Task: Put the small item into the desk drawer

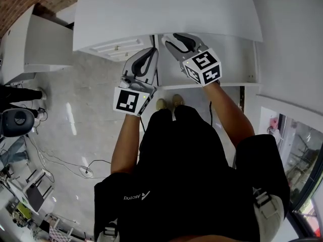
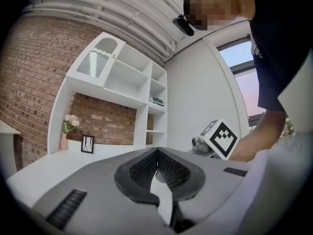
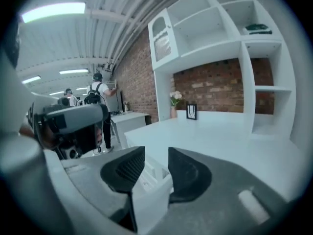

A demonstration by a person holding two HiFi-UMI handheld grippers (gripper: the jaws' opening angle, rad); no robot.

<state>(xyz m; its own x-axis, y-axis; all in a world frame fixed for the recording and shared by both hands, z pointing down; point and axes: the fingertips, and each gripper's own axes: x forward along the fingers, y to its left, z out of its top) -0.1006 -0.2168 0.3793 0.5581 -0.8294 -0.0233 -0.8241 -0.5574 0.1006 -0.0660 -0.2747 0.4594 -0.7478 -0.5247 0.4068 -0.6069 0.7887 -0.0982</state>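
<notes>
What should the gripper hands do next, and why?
Probably push the drawer shut with the right gripper. It hangs over the pulled-out drawer, jaws apart, holding nothing; the left gripper is shut and empty. I can't see the small item anywhere.

- White throughout: tabletop (image 1: 166, 14) and the open drawer (image 1: 237, 49) at its front edge.
- Pale grey shells with black ribbed pads on the left gripper (image 2: 157, 152) and right gripper (image 3: 156, 153).
- Black square patterns on white on each marker cube (image 1: 203, 67).
- Red-brown brick wall (image 2: 34, 82) with paler mortar lines behind the tabletop.
- White shelf unit (image 2: 132, 82) on the tabletop, with a dark green thing (image 2: 157, 102) on one shelf.
- At the tabletop's back, pale flowers (image 2: 71, 120) in a pinkish vase (image 2: 63, 142) and a black-framed picture (image 2: 88, 144).
- Black clothing (image 1: 186, 160) and beige shoes (image 1: 169, 103) on the person in front of the tabletop.
- Glossy light grey floor (image 1: 86, 120) beside the tabletop.
</notes>
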